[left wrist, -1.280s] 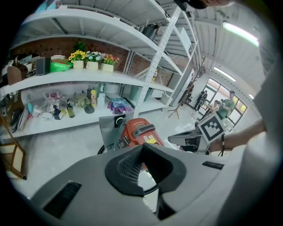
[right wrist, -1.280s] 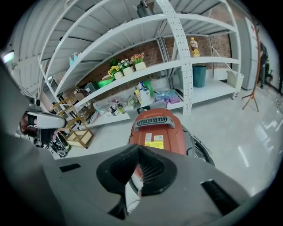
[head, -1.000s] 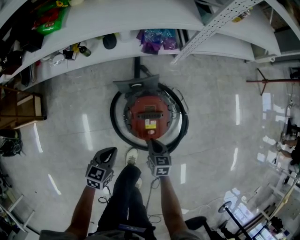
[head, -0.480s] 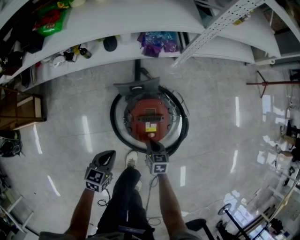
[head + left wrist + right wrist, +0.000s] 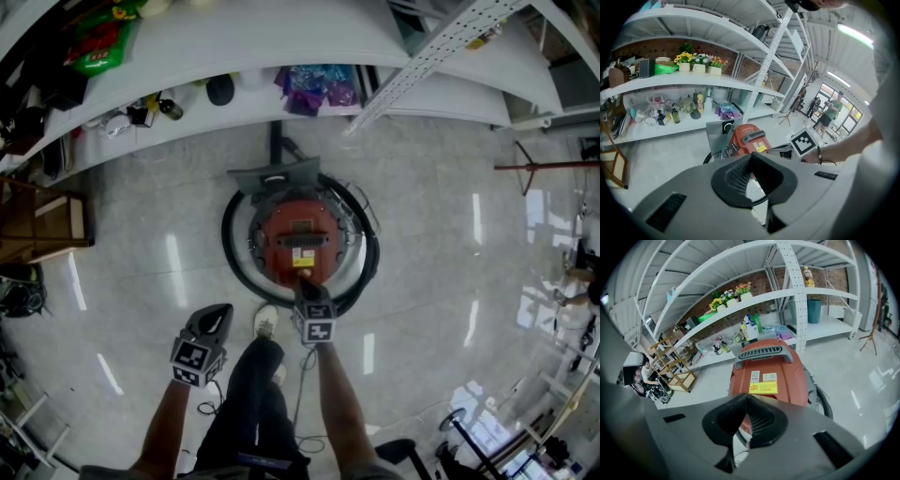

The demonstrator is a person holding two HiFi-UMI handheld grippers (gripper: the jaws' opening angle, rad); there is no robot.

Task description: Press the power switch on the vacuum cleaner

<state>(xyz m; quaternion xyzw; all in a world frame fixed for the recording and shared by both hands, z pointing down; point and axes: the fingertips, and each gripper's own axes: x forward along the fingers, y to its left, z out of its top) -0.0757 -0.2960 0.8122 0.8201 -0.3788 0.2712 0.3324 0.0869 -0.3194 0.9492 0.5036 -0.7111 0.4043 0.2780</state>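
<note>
A red canister vacuum cleaner (image 5: 300, 246) stands on the grey floor, ringed by its black hose (image 5: 231, 255). My right gripper (image 5: 307, 289) is shut, its tip at the near edge of the red body, just below the yellow label (image 5: 302, 262). In the right gripper view the red top (image 5: 787, 376), yellow label (image 5: 763, 388) and grey vent handle (image 5: 763, 352) fill the space just past the shut jaws (image 5: 746, 398). I cannot make out the switch itself. My left gripper (image 5: 217, 314) hangs shut over bare floor, left of the vacuum (image 5: 749, 139).
White shelving (image 5: 309, 37) with bottles and bags runs along the back behind the vacuum. A wooden rack (image 5: 47, 220) stands at the left and a thin stand (image 5: 539, 164) at the right. The person's shoe (image 5: 265, 322) and a cord lie between the grippers.
My right gripper has crept forward, and its tip now reaches the vacuum's near edge. The left gripper has hardly moved.
</note>
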